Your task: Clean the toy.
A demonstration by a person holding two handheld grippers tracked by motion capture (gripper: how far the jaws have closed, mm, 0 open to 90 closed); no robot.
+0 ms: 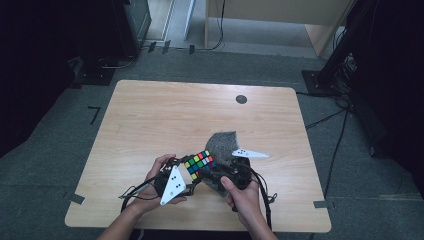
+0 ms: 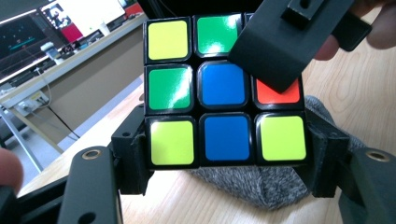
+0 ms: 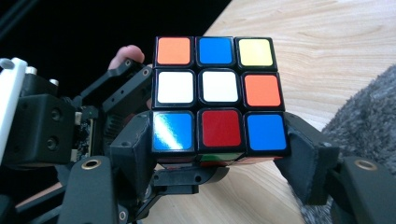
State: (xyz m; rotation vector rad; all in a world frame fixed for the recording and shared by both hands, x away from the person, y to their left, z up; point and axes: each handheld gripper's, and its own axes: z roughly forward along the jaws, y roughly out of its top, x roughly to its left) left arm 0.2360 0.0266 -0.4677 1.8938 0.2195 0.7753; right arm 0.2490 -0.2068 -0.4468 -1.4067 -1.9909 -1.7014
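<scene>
Both grippers meet over the near half of the desk (image 1: 150, 115), a little right of its middle line, with a cube (image 1: 200, 164) held between them above the wood. The left gripper (image 1: 186, 170) has its fingers (image 2: 133, 154) closed on the cube's bottom layer, pads pressing both sides; in its own view the facing side shows yellow, green and blue stickers, and one orange one half covered by a finger of the right gripper (image 1: 214, 172). The right gripper's fingers (image 3: 306, 154) stand about half open and clamp the lowest row of another face, blue, red, blue, with white and orange above.

A grey cloth (image 1: 223, 142) lies on the desk just behind and to the right of the cube, under the right gripper, and in the left gripper view it shows beneath the cube.

The near edge of the desk is close to the person's wrists, leaving little room there. The far half and the whole left side are bare wood, with a small dark disc (image 1: 241, 99) near the far right corner. The right edge is well apart from the hands.
</scene>
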